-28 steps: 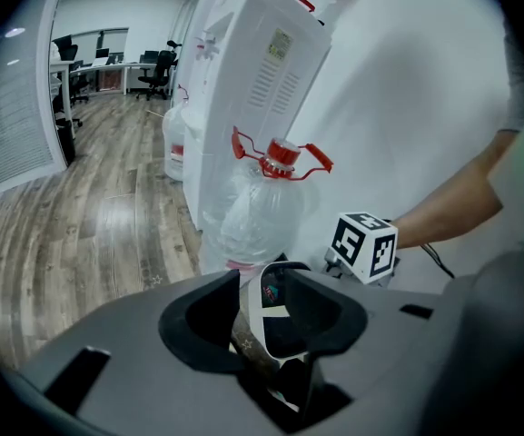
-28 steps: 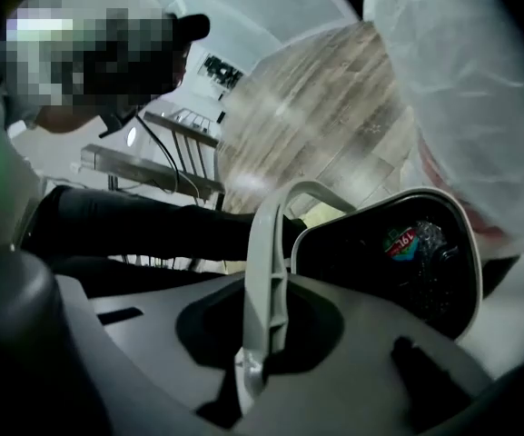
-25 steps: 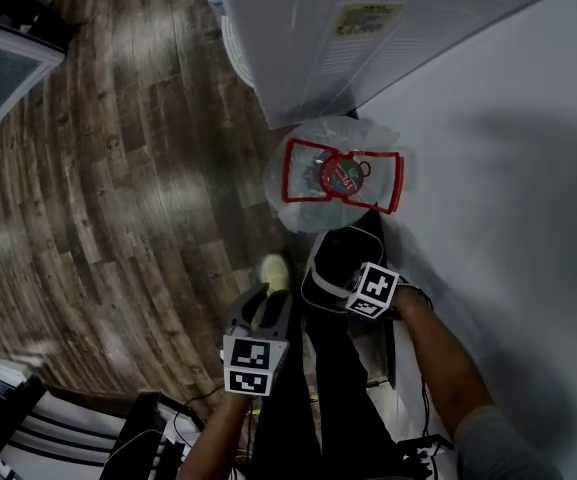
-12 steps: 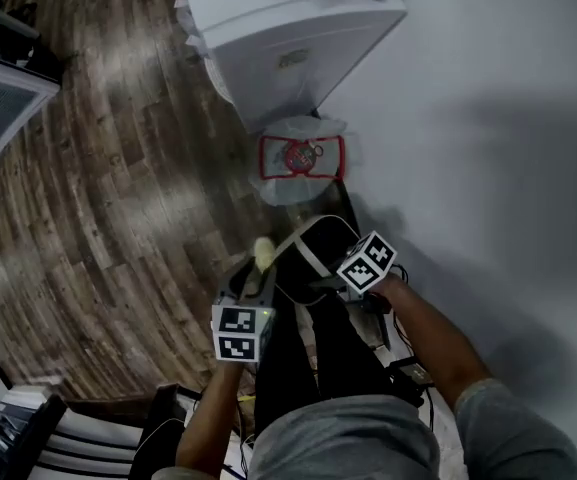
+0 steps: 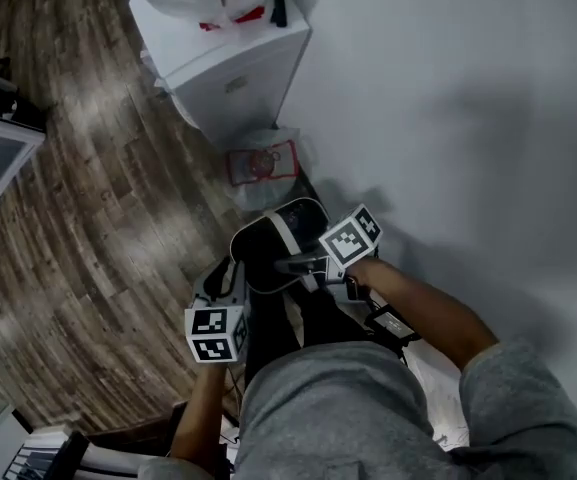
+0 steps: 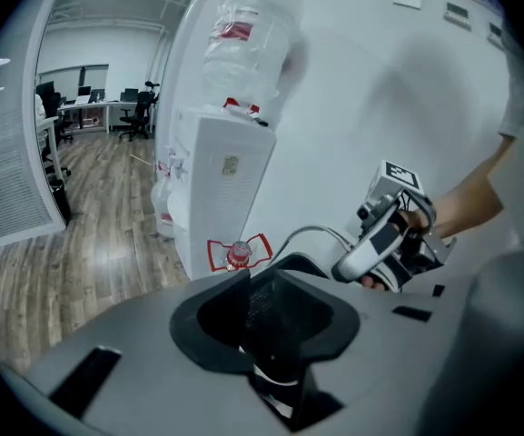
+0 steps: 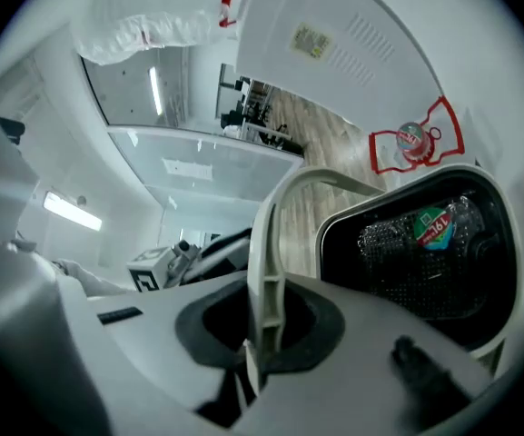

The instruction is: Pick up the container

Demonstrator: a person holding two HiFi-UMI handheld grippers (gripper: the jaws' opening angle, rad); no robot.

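The container [image 5: 264, 240] is a black bin with a white bail handle [image 5: 286, 236], hanging above the wood floor in front of the person's legs. My right gripper [image 5: 295, 265] is shut on that handle [image 7: 266, 243], and the bin's open mouth with a black liner [image 7: 425, 243] hangs beyond it. My left gripper [image 5: 230, 274] sits at the bin's left edge. Its jaws have just been closing, and the black rim with liner [image 6: 263, 309] fills the gap between them. The right gripper [image 6: 380, 234] shows across the bin in the left gripper view.
A white water dispenser [image 5: 230, 68] with an upturned bottle [image 6: 248, 34] stands against the white wall [image 5: 448, 88]. An empty clear bottle with red label [image 5: 261, 165] lies on the floor at its foot. Wood floor [image 5: 78, 228] spreads to the left.
Both grippers have risen, and the bin has come up off the floor with the right one. The left gripper, earlier apart from the bin, now has its rim between its jaws.
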